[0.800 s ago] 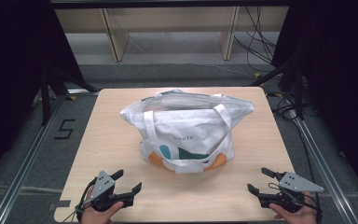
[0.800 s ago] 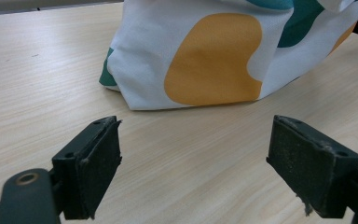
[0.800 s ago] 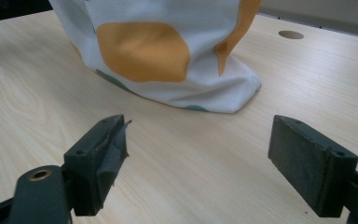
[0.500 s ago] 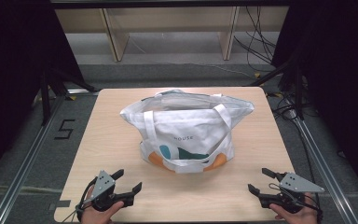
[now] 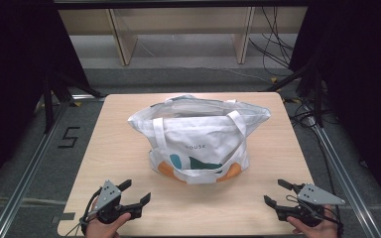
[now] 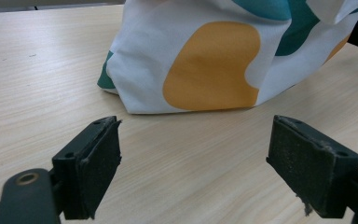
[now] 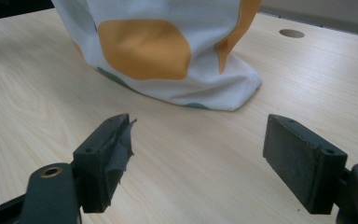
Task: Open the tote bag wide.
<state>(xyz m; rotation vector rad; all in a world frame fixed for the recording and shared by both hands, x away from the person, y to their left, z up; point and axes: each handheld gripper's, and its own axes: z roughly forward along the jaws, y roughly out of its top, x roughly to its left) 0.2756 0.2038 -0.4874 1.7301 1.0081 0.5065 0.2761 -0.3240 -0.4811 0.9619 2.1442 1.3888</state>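
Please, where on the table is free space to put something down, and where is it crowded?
The table is bare left of the tote bag, right of it up to the edge, and along the near strip between the left gripper and right gripper. The middle is crowded by the bag.

- High view: even overhead light falls on the table (image 5: 129, 148), which is bright; the surroundings to the left, right and far side sink into near-black.
- The white bag (image 5: 198, 139) is well exposed, without glare; it casts a soft, short shadow at its near base.
- High view is slightly soft, with fine detail smeared; the printed lettering on the bag is barely legible.
- Left gripper view: wood grain is crisp at middle distance; the pads (image 6: 98, 172) at the near edge are dark and slightly out of focus.
- Right gripper view: similar diffuse light, a faint sheen on the tabletop at the far right, a soft shadow under the bag's hem.
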